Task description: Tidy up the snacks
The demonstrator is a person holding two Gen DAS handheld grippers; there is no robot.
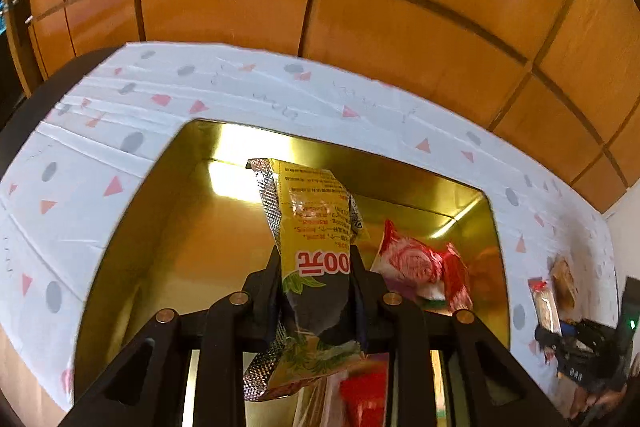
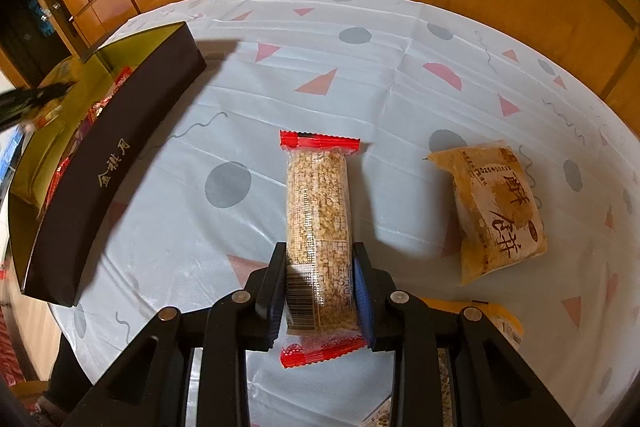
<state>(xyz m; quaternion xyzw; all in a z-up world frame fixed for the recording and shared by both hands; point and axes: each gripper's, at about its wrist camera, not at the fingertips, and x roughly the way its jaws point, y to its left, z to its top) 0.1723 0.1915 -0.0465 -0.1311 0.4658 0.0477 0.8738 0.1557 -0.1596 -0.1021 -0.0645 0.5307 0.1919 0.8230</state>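
Observation:
My left gripper is shut on a yellow snack packet and holds it over the gold-lined box. A red-and-white snack lies inside the box at the right. My right gripper is shut on a long grain bar with red ends, held above the tablecloth. The same box, dark outside, stands at the left in the right wrist view, with red packets in it.
A tan pastry packet lies on the patterned tablecloth to the right of the bar. Another yellow packet lies near the right finger. Wooden cabinets stand behind the table. My right gripper shows far right in the left wrist view.

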